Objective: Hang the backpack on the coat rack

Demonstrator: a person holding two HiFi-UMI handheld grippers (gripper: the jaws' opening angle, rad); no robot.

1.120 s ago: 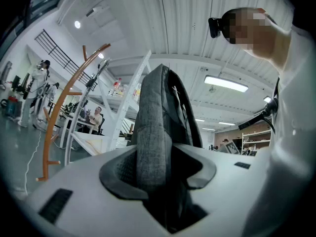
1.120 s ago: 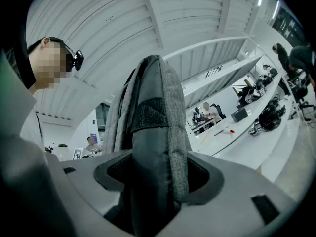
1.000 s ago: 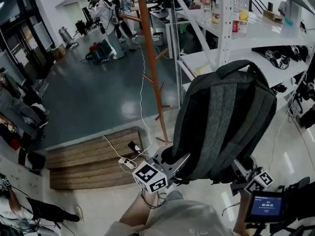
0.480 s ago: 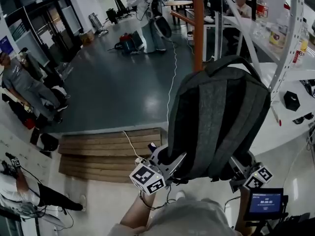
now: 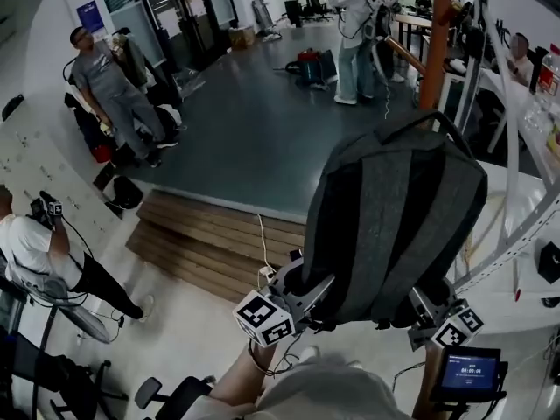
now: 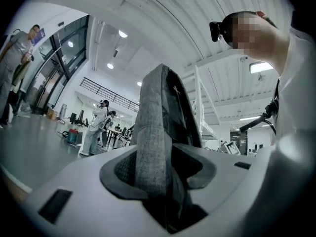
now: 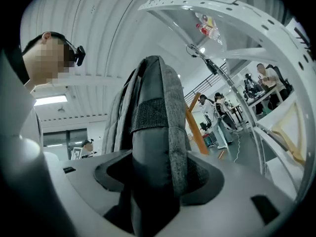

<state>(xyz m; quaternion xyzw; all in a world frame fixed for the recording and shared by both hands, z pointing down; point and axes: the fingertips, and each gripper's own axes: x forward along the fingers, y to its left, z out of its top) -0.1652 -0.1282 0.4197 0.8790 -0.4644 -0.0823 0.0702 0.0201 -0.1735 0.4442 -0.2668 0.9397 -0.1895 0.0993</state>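
Note:
A grey backpack (image 5: 394, 221) is held upright in front of me, its top handle (image 5: 420, 121) uppermost. My left gripper (image 5: 302, 294) is shut on the pack's lower left side and my right gripper (image 5: 426, 309) on its lower right side. In the left gripper view the grey fabric (image 6: 154, 137) fills the gap between the jaws of the left gripper (image 6: 163, 174). In the right gripper view the pack's edge (image 7: 155, 132) is pinched by the right gripper (image 7: 158, 177). The coat rack's orange wooden pole (image 5: 435, 38) stands behind the pack's top right, also the slanted orange pole (image 7: 196, 128).
White metal shelving (image 5: 525, 208) stands close on the right. A low wooden step (image 5: 206, 243) lies below left of the pack, with a cable running over it. Several people stand on the dark floor beyond, one at the left (image 5: 109, 81); another crouches at the near left (image 5: 35, 252).
My view and both grippers swung sideways with the backpack still held. The coat rack pole went from left of the pack to behind its top right, and the shelving slid toward the right edge.

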